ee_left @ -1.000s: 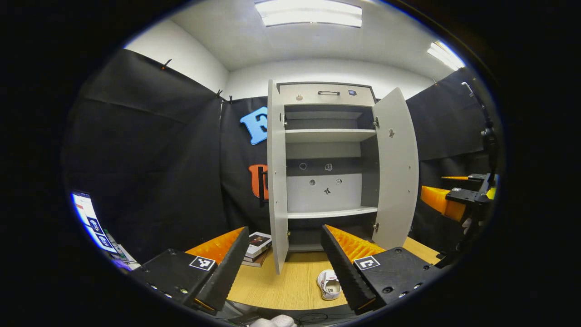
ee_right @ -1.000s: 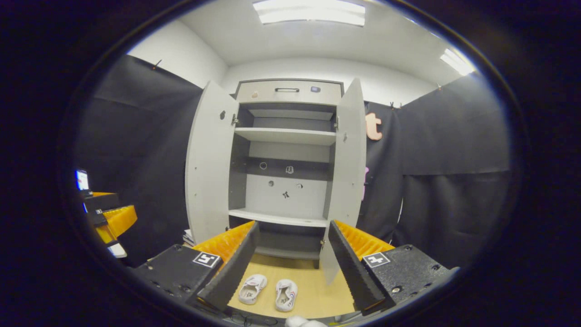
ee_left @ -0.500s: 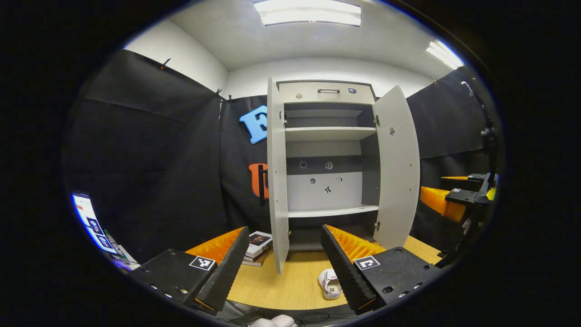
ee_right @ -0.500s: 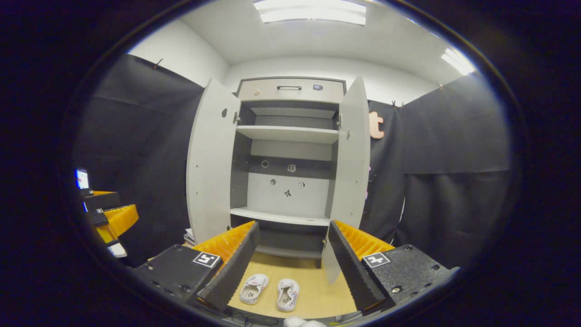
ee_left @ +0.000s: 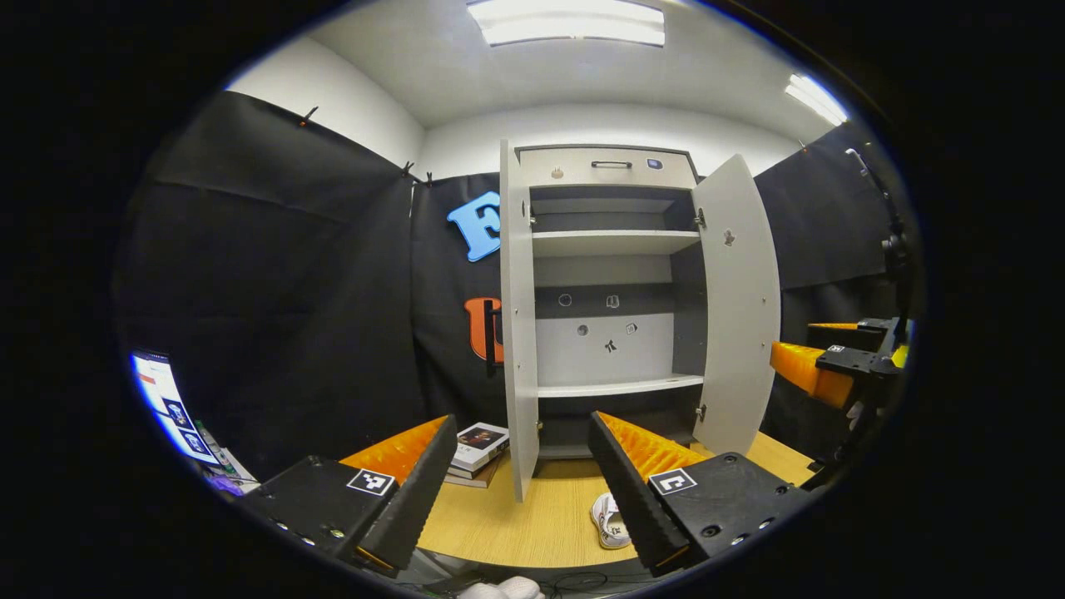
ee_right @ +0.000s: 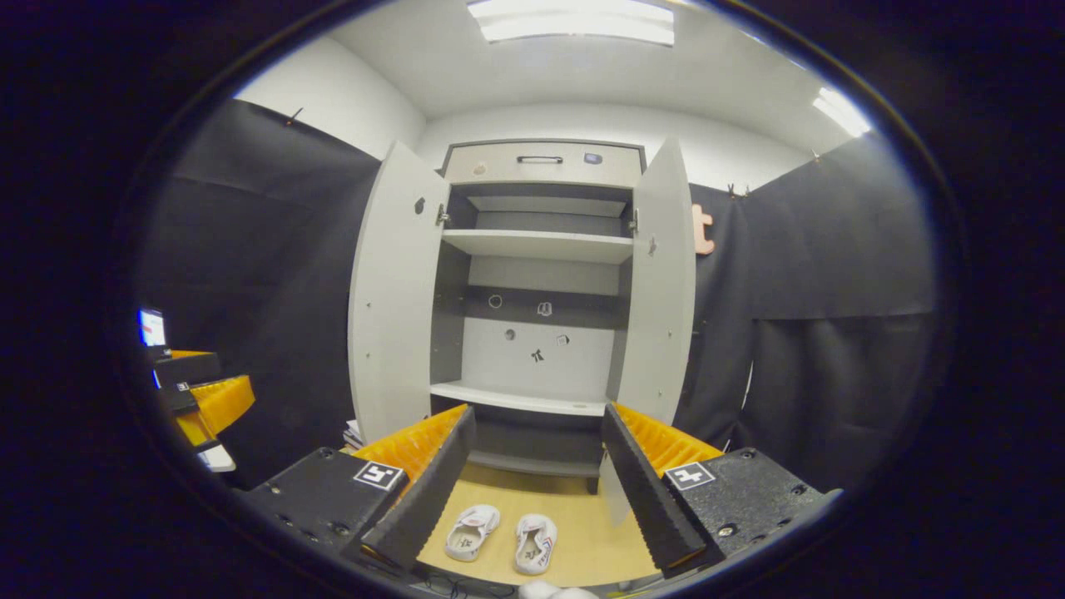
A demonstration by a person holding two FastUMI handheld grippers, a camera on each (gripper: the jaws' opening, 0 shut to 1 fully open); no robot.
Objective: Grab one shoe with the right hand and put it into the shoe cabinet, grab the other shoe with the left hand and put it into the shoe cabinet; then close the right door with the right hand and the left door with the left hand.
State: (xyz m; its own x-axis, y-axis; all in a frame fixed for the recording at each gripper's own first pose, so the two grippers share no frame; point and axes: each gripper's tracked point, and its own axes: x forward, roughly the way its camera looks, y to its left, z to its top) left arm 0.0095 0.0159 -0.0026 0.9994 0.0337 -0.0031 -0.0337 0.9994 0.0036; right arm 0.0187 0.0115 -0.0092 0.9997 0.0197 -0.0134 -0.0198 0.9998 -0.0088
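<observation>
Shoes: in my right gripper view the left shoe (ee_right: 471,532) and right shoe (ee_right: 533,542) lie side by side on the wooden table (ee_right: 574,532), before the shoe cabinet (ee_right: 532,274). Its left door (ee_right: 391,291) and right door (ee_right: 661,283) stand open. My left gripper (ee_left: 516,482) and right gripper (ee_right: 532,478) hover with fingers spread, empty. Books (ee_left: 478,445), I think, lie beside the cabinet.
</observation>
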